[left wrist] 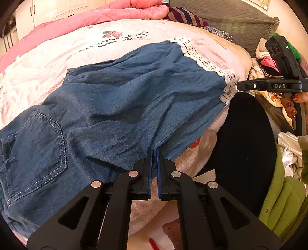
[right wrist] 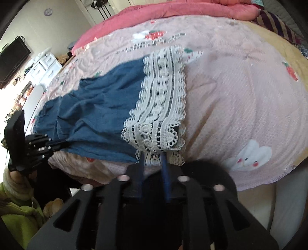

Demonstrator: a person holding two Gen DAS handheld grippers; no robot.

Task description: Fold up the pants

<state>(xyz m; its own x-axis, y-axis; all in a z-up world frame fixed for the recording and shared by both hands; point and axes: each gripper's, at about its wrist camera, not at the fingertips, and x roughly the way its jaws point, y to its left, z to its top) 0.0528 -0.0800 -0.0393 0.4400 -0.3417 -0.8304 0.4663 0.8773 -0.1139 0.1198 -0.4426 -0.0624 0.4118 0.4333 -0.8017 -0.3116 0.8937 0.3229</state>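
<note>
Blue denim pants with a white lace hem lie flat across a pink bed sheet. My left gripper is shut on the near edge of the pants at mid-leg. My right gripper has its fingers around the lace hem at the near corner, with a small gap between them. In the left wrist view the right gripper touches the lace corner from the right. In the right wrist view the left gripper pinches the denim edge at the left.
A pink quilt lies bunched at the far side of the bed. A grey pillow and striped cloth sit at the head. A clothes pile lies right. White drawers and a TV stand left.
</note>
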